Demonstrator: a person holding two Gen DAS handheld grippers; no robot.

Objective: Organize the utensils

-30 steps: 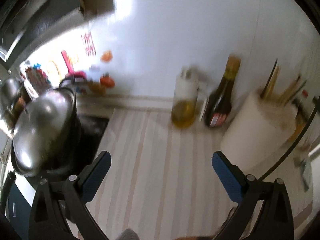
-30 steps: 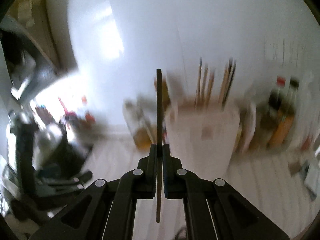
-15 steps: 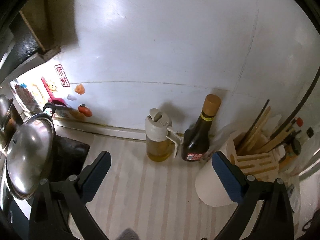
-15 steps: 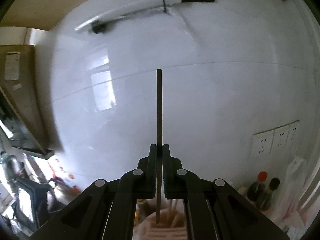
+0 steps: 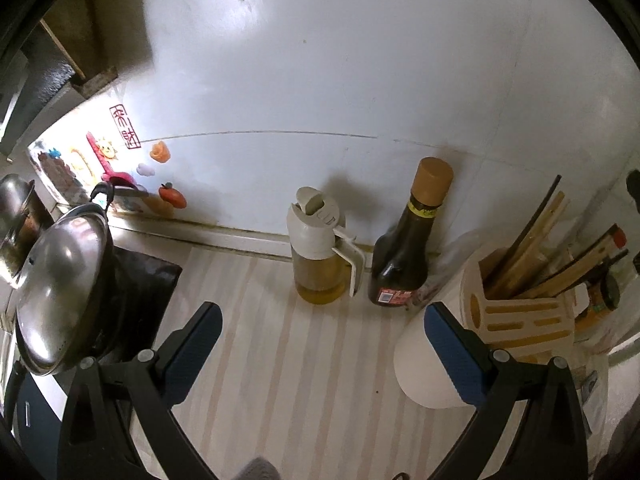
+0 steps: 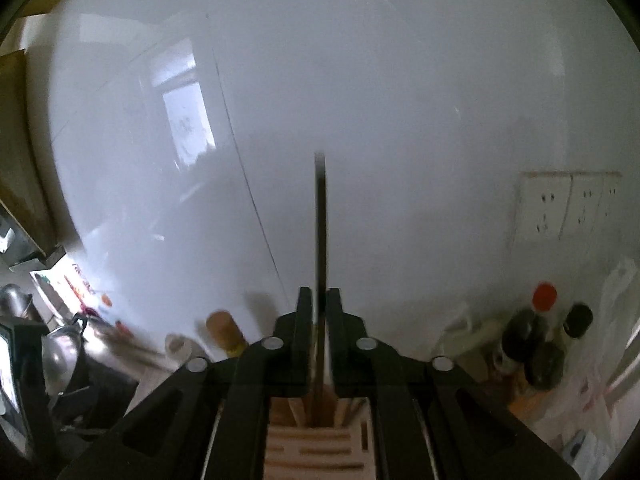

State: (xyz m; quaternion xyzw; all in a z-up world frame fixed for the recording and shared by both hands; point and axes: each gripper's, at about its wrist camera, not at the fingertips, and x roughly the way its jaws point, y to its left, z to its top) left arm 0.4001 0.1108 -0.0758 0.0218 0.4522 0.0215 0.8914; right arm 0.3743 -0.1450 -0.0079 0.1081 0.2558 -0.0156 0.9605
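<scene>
Your right gripper (image 6: 319, 310) is opening around the thin, stiff, light chopstick (image 6: 320, 220) over the holder (image 6: 316, 446) at the bottom (left gripper (image 5: 320, 332) spread, empty), so hold it mid-stick.

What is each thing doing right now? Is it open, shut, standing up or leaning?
Left hand-held gripper: open, nothing between its jaws.
Right hand-held gripper: jaws opening, dark chopstick between them, its lower end in the holder.
Utensil holder: upright, chopsticks leaning inside.
Oil dispenser: upright, cap on.
Dark sauce bottle: upright, capped.
Pot lid: tilted on the pot.
</scene>
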